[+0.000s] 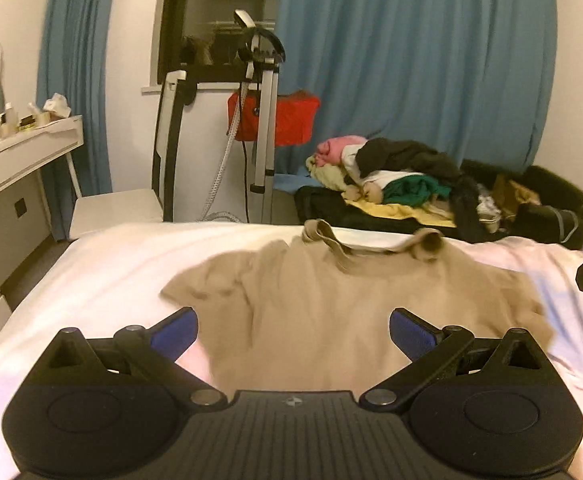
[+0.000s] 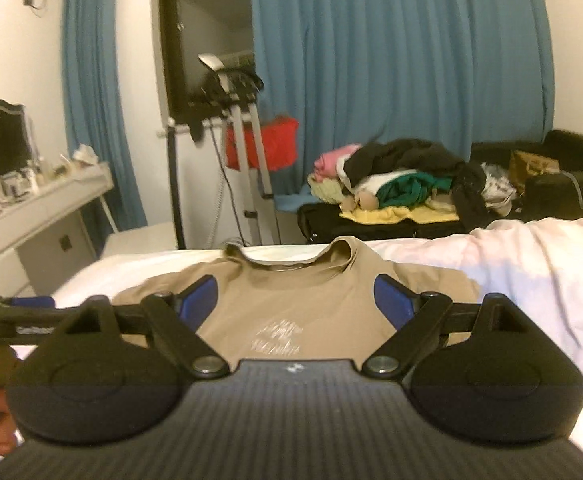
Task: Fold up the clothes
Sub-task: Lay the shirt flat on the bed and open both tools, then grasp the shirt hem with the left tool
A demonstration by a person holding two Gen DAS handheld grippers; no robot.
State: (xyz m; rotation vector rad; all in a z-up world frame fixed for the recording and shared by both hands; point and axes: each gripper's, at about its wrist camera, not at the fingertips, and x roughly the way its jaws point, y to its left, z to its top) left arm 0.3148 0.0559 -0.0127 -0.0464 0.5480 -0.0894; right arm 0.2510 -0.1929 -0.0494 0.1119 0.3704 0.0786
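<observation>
Shirt [image 1: 331,304], beige, lies spread on my white bed [image 1: 91,280], collar toward the far edge. My left gripper [image 1: 293,332] hangs above it, jaws wide, empty. My right gripper [image 2: 295,300] likewise gapes, holding nothing.

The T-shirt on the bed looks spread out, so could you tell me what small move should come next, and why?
Probably lower the left gripper onto the left sleeve and pinch it. The T-shirt lies flat on the bed, unfolded, and both the left and the right gripper are open and hold nothing, so a first grip on one side seems due.
</observation>
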